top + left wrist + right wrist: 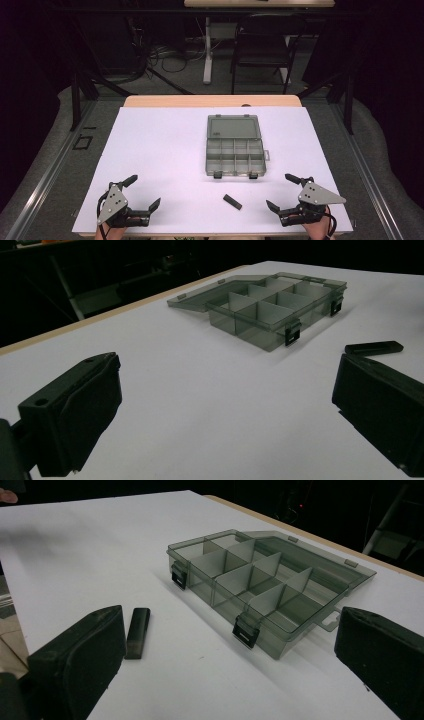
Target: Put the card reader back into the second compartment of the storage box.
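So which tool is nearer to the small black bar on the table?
Right. The right tool sits just right of the small black bar; the left tool rests farther away, near the table's left corner. Both stand open.

I've got one overhead cam looking down; both gripper cams sit low at the near edge, sharing the open organizer box [235, 146].

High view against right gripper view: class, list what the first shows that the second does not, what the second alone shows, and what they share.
The high view alone shows both tongs, left and right, open at the near edge, and a black chair behind the table. The right gripper view alone shows the black front latches of the box up close. Both share the open, translucent grey plastic compartment box, the small black rectangular bar and the white tabletop.
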A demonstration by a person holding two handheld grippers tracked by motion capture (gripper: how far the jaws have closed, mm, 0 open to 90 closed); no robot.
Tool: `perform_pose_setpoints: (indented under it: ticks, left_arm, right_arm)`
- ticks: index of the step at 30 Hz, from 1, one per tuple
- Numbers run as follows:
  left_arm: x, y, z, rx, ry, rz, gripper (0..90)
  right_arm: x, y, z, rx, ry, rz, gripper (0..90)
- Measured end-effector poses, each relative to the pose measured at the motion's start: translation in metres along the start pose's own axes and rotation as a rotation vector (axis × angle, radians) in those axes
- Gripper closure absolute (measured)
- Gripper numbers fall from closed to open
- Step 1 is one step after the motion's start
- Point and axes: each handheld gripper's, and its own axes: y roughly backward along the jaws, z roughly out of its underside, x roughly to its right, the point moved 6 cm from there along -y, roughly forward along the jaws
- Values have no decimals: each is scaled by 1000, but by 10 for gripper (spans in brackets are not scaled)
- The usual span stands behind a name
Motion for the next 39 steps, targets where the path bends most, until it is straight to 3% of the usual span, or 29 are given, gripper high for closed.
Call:
perform_pose_setpoints:
  ticks: [7,12,30,39]
  left_arm:
    - [0,-2,-1,-1,2,4,0]
    - [2,-2,-1,-3,-19,14,0]
    - [1,-4,1,-31,-4,10,0]
    - [-1,-5,1,-36,3,3,0]
  right_arm:
    - [0,-5,1,-45,-23,5,0]
    - [-2,-7,-2,-55,-36,3,0]
    - [-18,-31,-14,-155,-55,-49,0]
    - [-24,-45,-9,-250,-72,-70,0]
